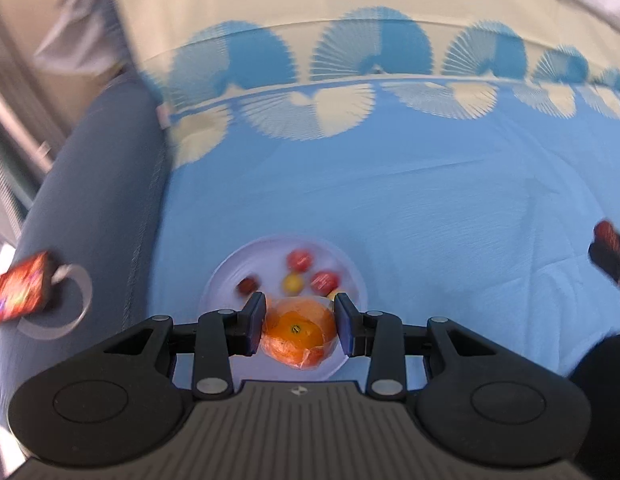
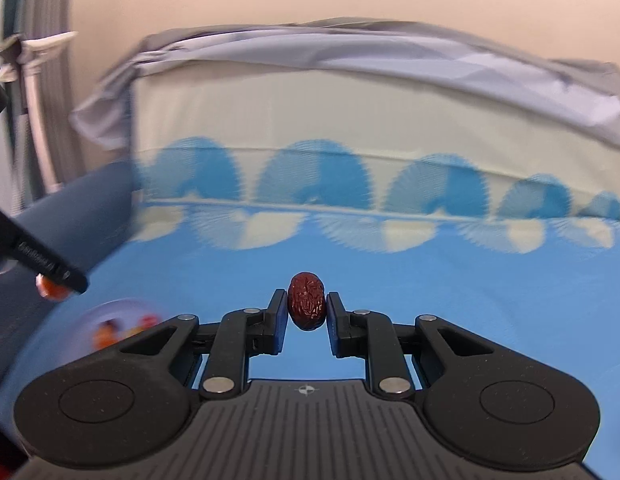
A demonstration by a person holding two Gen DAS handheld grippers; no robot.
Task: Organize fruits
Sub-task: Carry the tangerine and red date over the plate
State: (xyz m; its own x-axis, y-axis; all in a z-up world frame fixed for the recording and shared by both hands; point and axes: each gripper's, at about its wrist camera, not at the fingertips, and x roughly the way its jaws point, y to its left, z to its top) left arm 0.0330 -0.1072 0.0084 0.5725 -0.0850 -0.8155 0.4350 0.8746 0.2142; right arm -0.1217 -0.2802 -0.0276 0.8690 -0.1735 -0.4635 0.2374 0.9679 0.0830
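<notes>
You are working over a bed or mattress spread with a light blue sheet [image 1: 410, 208] that carries a far border of blue and cream fan shapes. Behind that border stands a cream upholstered headboard [image 2: 350, 112] with a grey cloth [image 2: 390, 52] draped along its top, and a plain beige wall rises above it. To the left a dark blue cushion [image 1: 98, 184] lies against the sheet, and a small red-orange packet [image 1: 18, 292] sits at its near left edge; its print is too blurred to read.

Your left gripper [image 1: 300, 326] is closed on an orange [image 1: 298, 334] wrapped in clear film, held above the near rim of the white plate [image 1: 226, 276]. On that plate lie two red fruits [image 1: 300, 260], a small yellow one [image 1: 292, 283] and a dark red one [image 1: 248, 285], all a little blurred.

Your right gripper [image 2: 307, 304] is pinching a wrinkled dark red jujube [image 2: 307, 301] narrowly between its pads, held up over the blue sheet, well to the right of the plate.

A small round emblem marks each gripper body. In the right wrist view, white lettering runs along the other gripper's black finger at far left, but you cannot read it.
</notes>
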